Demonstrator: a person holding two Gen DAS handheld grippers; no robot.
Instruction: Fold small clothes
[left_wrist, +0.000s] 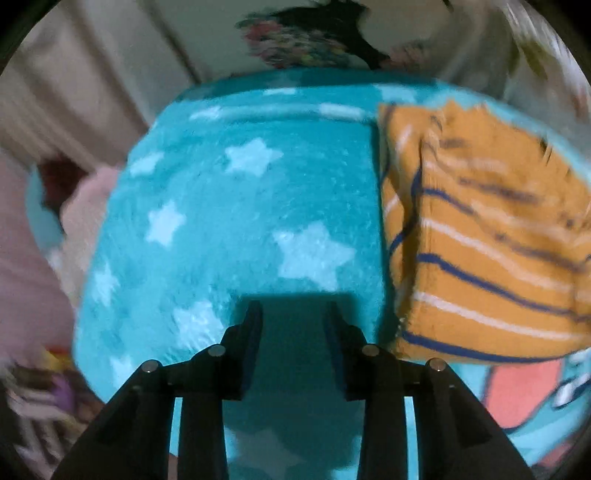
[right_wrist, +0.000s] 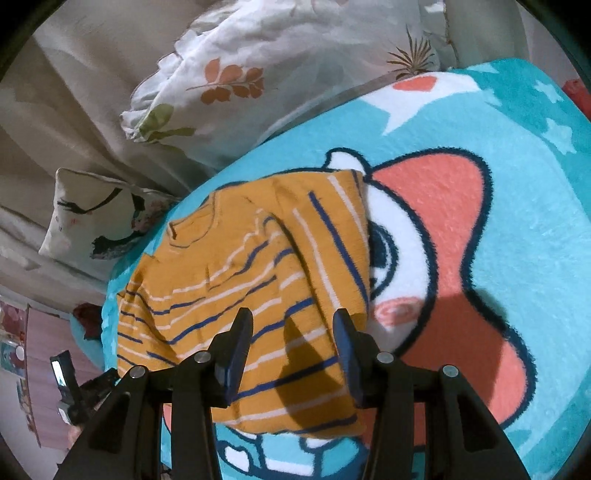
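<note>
Right wrist view shows the whole folded orange striped shirt (right_wrist: 251, 280) lying on the teal blanket (right_wrist: 517, 229) over its cartoon print, plus a leaf-print pillow (right_wrist: 236, 74) and a small cushion (right_wrist: 92, 214) behind; the left wrist view catches only the shirt's (left_wrist: 480, 240) edge at right, blurred, and mostly star-patterned blanket (left_wrist: 229, 206). Left gripper (left_wrist: 293, 312) points steeply down over bare blanket, jaws apart with nothing between them. Right gripper (right_wrist: 293, 319) tilts down over the shirt's near end, jaws apart, not pinching the fabric.
</note>
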